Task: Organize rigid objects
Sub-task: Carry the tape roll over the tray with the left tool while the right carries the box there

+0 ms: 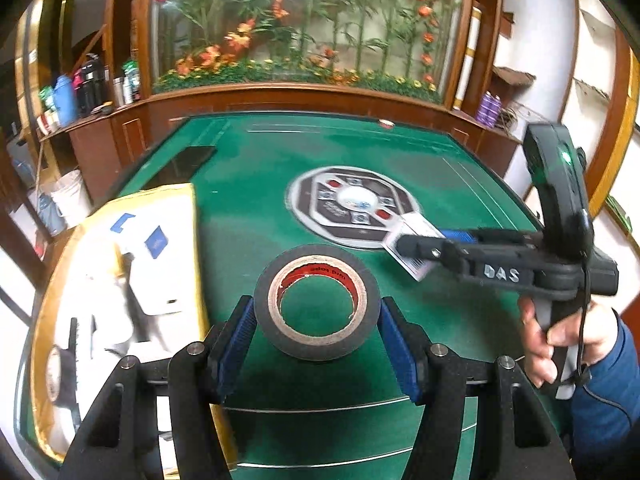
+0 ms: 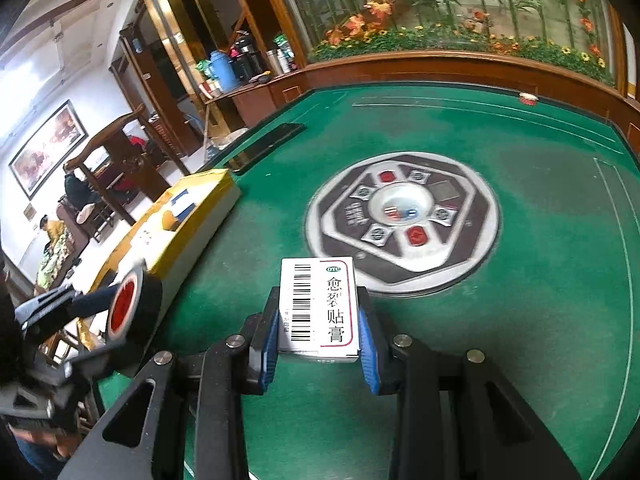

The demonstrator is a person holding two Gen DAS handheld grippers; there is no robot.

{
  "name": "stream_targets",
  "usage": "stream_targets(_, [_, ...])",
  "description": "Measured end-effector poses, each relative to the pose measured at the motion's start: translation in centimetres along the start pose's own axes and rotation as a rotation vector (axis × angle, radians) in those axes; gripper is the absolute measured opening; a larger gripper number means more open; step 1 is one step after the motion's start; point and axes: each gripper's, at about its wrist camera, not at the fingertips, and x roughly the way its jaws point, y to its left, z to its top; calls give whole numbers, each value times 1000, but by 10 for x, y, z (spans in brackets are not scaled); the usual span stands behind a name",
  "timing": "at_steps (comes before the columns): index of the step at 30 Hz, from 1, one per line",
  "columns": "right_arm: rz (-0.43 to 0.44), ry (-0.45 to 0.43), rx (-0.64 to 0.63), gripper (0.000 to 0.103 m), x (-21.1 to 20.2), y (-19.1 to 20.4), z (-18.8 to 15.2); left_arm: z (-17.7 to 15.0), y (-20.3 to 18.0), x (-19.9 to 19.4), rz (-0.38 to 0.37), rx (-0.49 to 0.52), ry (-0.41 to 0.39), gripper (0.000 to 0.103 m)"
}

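Note:
My left gripper [image 1: 318,312] is shut on a black tape roll [image 1: 320,330] with a red core, held above the green table [image 1: 248,208]. The roll also shows in the right wrist view [image 2: 144,312]. My right gripper [image 2: 318,314] is shut on a small white medicine box [image 2: 318,306] with a barcode and Chinese print. In the left wrist view the right gripper [image 1: 416,244] reaches in from the right with the box [image 1: 412,266] over the table. A yellow-rimmed open box [image 1: 196,240] lies at the left; it also shows in the right wrist view [image 2: 208,204].
A round control panel [image 2: 402,220] sits in the middle of the table. A dark flat slab [image 1: 192,158] lies near the far left edge. A small red and white object [image 2: 528,99] rests at the far edge. A wooden cabinet with a flower display [image 1: 304,92] stands behind.

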Motion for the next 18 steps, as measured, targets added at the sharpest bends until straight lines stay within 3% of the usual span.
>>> stream_targets(18, [152,25,-95,33,9,92,-6,-15,108,-42,146,-201,-92,66])
